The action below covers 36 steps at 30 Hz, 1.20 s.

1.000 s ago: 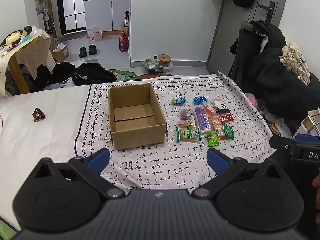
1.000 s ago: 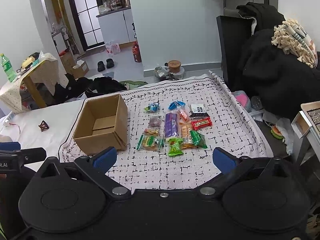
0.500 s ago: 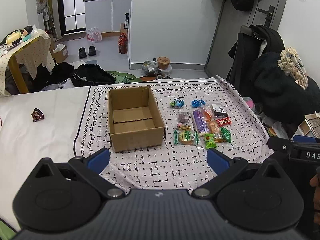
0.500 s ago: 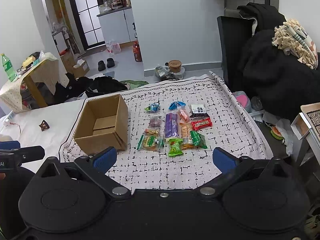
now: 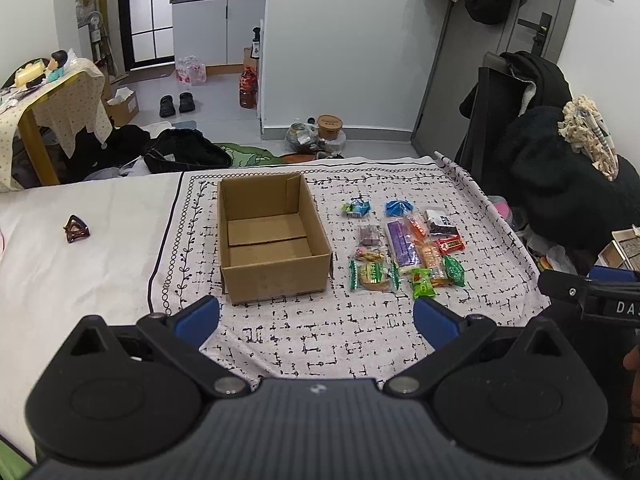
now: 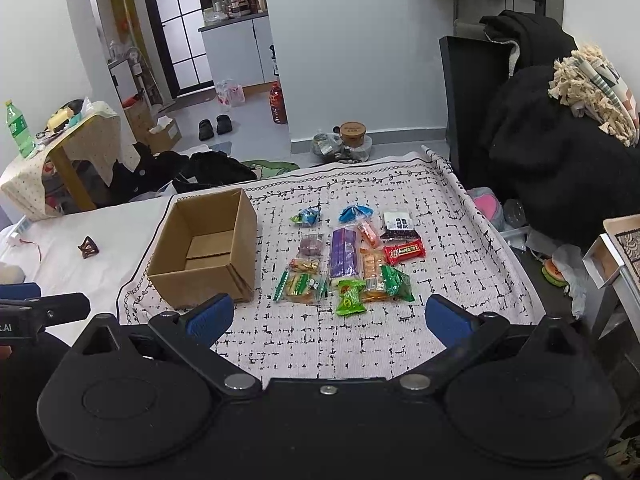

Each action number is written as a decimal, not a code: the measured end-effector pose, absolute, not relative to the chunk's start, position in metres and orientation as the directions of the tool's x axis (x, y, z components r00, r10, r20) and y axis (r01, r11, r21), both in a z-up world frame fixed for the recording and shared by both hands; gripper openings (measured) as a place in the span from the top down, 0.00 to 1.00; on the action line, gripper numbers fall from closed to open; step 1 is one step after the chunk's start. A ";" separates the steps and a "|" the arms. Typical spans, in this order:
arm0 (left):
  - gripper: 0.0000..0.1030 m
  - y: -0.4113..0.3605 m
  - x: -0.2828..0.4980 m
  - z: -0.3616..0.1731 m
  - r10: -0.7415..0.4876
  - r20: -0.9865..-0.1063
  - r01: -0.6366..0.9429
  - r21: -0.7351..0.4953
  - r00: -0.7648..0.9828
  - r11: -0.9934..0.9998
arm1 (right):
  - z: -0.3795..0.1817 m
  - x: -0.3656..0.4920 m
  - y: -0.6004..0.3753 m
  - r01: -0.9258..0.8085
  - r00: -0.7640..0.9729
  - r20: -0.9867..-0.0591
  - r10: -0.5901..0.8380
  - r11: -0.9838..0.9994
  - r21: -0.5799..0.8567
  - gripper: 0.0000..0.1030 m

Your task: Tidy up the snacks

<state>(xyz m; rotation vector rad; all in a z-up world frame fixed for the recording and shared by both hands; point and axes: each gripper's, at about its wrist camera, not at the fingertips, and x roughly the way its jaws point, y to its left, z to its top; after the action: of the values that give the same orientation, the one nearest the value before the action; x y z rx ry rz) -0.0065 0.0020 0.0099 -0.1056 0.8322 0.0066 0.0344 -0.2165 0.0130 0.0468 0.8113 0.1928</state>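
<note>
Both the left gripper (image 5: 316, 318) and the right gripper (image 6: 328, 318) hung wide apart, holding nothing, with the box (image 5: 272, 236) and snacks (image 6: 348, 258) ahead of them.

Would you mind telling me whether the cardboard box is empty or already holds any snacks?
Empty: the box stands open-topped with only its bare bottom flaps visible, and the snacks all lie on the cloth beside it.

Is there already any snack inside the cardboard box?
No, the cardboard box shows only its bare bottom flaps, and the snacks all lie on the cloth beside it.
</note>
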 end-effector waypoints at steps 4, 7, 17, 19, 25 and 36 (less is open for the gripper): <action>0.00 0.004 -0.007 0.006 -0.034 -0.745 -0.056 -0.096 0.666 0.994 | 0.011 0.036 -0.217 -0.151 0.665 -0.722 0.191 0.981 0.120 0.00; 0.00 0.003 -0.005 0.004 -0.033 -0.750 -0.056 -0.094 0.660 0.994 | 0.009 0.036 -0.217 -0.155 0.664 -0.724 0.189 0.981 0.114 0.00; 0.00 -0.002 0.011 -0.008 -0.043 -0.766 -0.059 -0.106 0.641 0.993 | -0.004 0.052 -0.225 -0.154 0.637 -0.743 0.205 0.978 0.138 0.00; 0.00 -0.005 0.016 -0.011 -0.046 -0.771 -0.057 -0.106 0.635 0.993 | -0.009 0.058 -0.228 -0.149 0.628 -0.750 0.208 0.978 0.147 0.00; 0.00 -0.012 0.039 -0.022 -0.067 -0.787 -0.049 -0.122 0.614 0.991 | -0.020 0.079 -0.234 -0.142 0.621 -0.757 0.202 0.979 0.144 0.00; 0.02 -0.035 0.090 -0.042 -0.086 -0.809 -0.041 -0.136 0.582 0.990 | -0.041 0.125 -0.255 -0.105 0.596 -0.775 0.209 0.978 0.183 0.11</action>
<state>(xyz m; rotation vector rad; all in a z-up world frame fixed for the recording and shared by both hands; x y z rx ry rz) 0.0903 -0.0355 -0.0421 -0.1453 0.9505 -0.0264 0.1246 -0.2549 -0.0413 0.1224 0.9144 0.1825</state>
